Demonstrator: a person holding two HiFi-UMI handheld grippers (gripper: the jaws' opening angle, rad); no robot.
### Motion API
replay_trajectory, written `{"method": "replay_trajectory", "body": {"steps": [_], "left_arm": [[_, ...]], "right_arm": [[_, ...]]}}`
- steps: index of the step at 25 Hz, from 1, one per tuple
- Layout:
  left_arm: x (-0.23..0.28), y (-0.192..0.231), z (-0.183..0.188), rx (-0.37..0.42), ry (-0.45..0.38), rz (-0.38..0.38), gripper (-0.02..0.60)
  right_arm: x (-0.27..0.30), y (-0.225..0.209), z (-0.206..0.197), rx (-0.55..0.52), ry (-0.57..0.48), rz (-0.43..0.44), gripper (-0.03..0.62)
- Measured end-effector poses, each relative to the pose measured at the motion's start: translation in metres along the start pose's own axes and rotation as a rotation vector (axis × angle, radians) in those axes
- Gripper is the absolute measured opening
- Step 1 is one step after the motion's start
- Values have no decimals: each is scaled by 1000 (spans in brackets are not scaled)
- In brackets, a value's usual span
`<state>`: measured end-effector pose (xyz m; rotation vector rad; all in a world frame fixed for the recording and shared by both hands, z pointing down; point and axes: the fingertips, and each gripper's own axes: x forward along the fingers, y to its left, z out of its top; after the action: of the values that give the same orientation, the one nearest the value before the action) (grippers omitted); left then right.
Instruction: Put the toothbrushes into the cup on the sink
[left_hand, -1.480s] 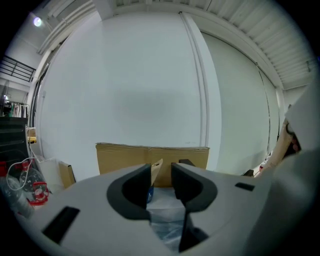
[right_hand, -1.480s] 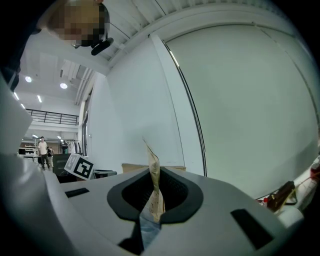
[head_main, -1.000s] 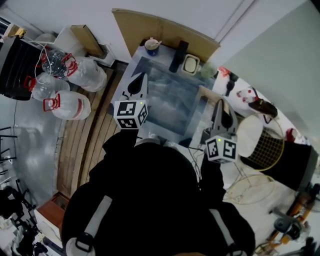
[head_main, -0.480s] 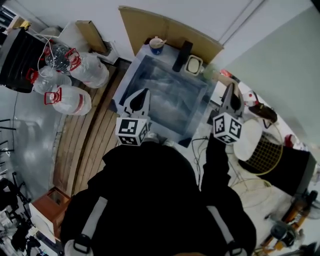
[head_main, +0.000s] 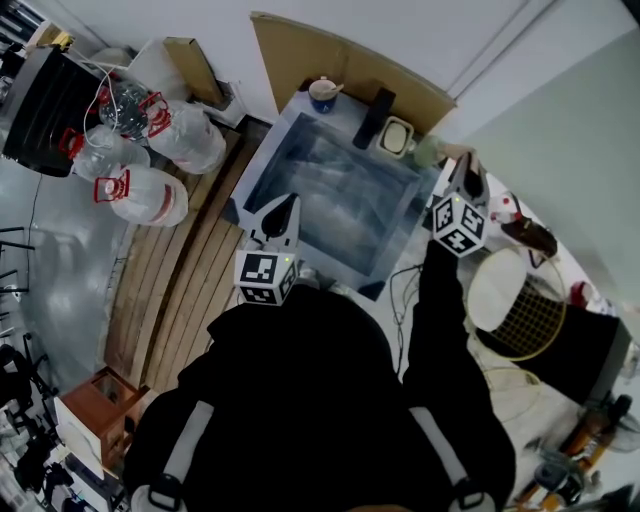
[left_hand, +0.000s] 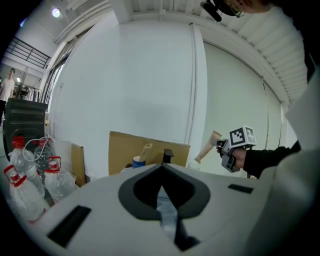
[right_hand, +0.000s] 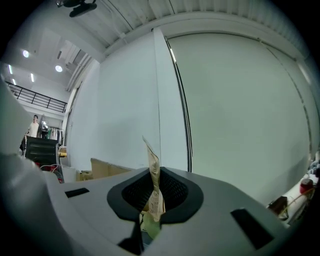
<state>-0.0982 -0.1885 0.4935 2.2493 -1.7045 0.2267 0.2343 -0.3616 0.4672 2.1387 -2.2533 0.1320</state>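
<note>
A blue cup (head_main: 322, 95) stands at the back rim of the steel sink (head_main: 262, 165) with one toothbrush (left_hand: 146, 151) leaning in it; the cup (left_hand: 138, 162) also shows in the left gripper view. My left gripper (head_main: 288, 203) hovers over the sink's near edge, shut with nothing in it (left_hand: 161, 186). My right gripper (head_main: 467, 168) is raised at the sink's right back corner. It is shut on a toothbrush in a tan paper wrapper (right_hand: 152, 175), which sticks up out of the jaws. The left gripper view shows that wrapper (left_hand: 206, 148) jutting from the right gripper (left_hand: 235, 145).
Large water bottles (head_main: 150, 150) lie on the floor at the left. Cardboard (head_main: 350, 60) leans behind the sink. A black bar (head_main: 373, 105) and a small dish (head_main: 397, 135) sit on the back rim. A wire basket (head_main: 520, 300) stands at the right.
My right gripper has moved away from me toward the sink's back right corner, carrying the wrapped toothbrush. The left gripper has stayed over the near edge.
</note>
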Motion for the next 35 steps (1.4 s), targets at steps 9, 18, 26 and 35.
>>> {"method": "replay_trajectory", "body": {"steps": [9,18,26,35], "left_arm": [[0,-3,-6,-12,12,15,2],[-7,-7,-16,4,20,24,2],[-11,-3,-18,0,21,30,2],[-11,-13,-20,2,24,1,2]], "right_arm": [[33,-21,-52,69,93,-42,28],[45,-25,-88,44,192,-63,28],[48,-17,-107,45,285,-36,64],[34,-11,-83,28,223,20,163]]}}
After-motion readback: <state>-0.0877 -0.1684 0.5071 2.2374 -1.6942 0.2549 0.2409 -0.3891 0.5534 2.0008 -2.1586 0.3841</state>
